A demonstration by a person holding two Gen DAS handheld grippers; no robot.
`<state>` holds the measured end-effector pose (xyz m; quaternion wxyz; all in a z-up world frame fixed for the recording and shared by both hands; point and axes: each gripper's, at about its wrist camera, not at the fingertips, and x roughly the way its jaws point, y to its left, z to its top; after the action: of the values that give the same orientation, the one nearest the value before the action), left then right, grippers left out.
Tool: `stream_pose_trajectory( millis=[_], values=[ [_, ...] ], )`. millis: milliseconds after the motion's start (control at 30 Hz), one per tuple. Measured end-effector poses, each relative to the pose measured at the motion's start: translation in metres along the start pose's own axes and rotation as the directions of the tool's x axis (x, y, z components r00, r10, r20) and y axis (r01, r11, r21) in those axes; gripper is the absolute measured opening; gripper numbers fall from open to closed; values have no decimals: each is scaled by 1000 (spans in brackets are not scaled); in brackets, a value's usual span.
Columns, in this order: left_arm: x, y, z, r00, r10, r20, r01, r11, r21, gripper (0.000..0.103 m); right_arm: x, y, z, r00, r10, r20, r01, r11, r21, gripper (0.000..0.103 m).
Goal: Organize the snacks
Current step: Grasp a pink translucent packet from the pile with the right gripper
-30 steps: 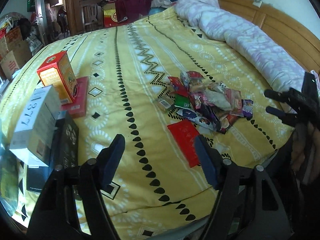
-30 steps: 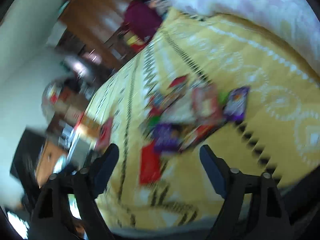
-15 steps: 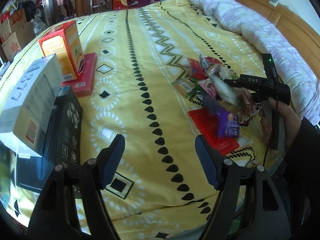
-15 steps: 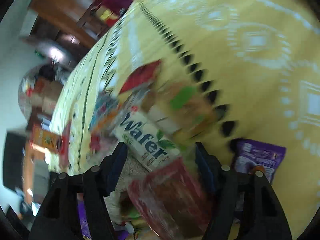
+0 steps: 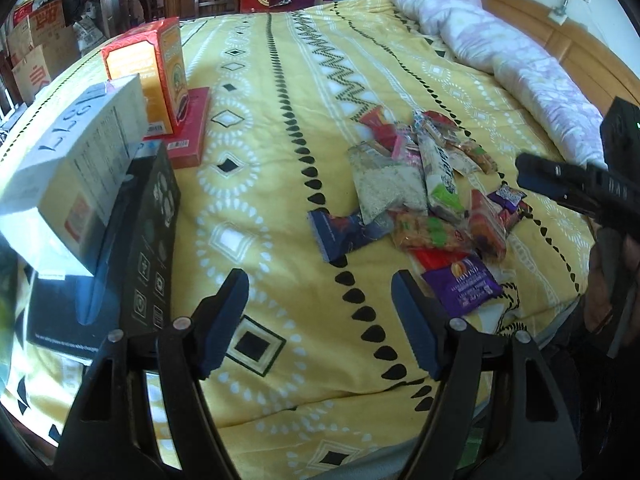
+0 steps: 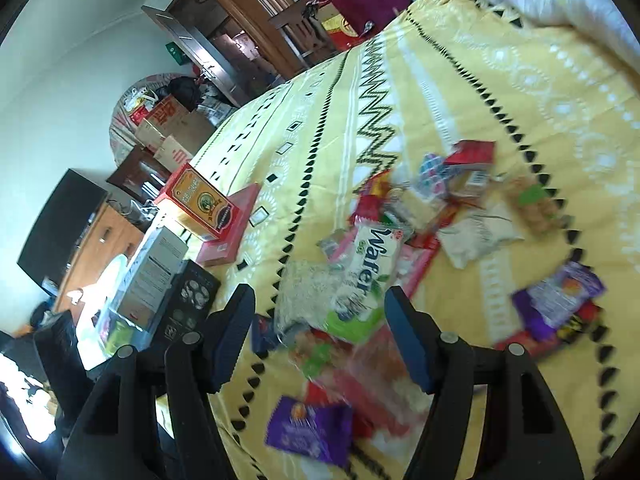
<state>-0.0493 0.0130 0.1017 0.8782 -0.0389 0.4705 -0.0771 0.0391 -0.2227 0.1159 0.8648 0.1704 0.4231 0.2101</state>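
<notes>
A heap of snack packets (image 5: pixel 424 200) lies on the yellow patterned bedspread (image 5: pixel 280 128); it shows too in the right wrist view (image 6: pixel 400 248). It includes a white and green wafer pack (image 6: pixel 368 272), a purple packet (image 5: pixel 460 288) and a dark blue packet (image 5: pixel 344 232). My left gripper (image 5: pixel 320 320) is open and empty, above the bedspread just near of the heap. My right gripper (image 6: pixel 320 332) is open and empty, hovering over the heap's near side; it shows at the right edge of the left wrist view (image 5: pixel 560 184).
At the left stand an orange-red box (image 5: pixel 152 68) on a flat red box (image 5: pixel 188 128), a white box (image 5: pixel 76 160) and a black box (image 5: pixel 148 240). A pink duvet (image 5: pixel 520 52) lies by the wooden headboard. Cartons and furniture stand beyond the bed.
The right gripper has pulled back from close over the packets and now hovers over the heap's near side. The packets lie differently from a second ago. The left gripper has moved in nearer the boxes.
</notes>
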Motion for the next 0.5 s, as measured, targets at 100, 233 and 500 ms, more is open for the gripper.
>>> stream_pose_trajectory(
  millis=[100,233,500],
  values=[
    [4,-5,-6,1000,-17,-18,17,1000,7,75,-3,-7,-22,984,-152,-92,142,984,-106,73],
    [7,-14,-11,998,-39,-39,40,999,28,75,10,-10,-39,951,-239,-197,181,945,-271,81],
    [5,-39,-12,993,-112,-49,117,986,122,75,62,-9,-29,919,-258,-297,144,924,-354,79]
  ],
)
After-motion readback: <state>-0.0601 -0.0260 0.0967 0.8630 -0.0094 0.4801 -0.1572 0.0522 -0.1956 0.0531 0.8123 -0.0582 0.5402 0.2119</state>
